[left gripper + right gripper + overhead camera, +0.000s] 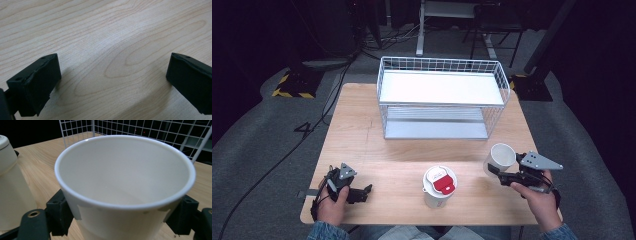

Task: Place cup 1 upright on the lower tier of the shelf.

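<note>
Gripping empty white cup (125, 185): right claw (501, 176) | left claw (112, 82) spread | lidded cup (439, 186) contents hidden | wire basket (442, 65) seemingly bare

A white cup (500, 158) stood upright and open near the right side of the counter (377, 150), with nothing in it. The right tool (498, 176) had one jaw on each side of it. A second white cup (438, 187) with a red and white lid stood near the front, well apart.
</note>
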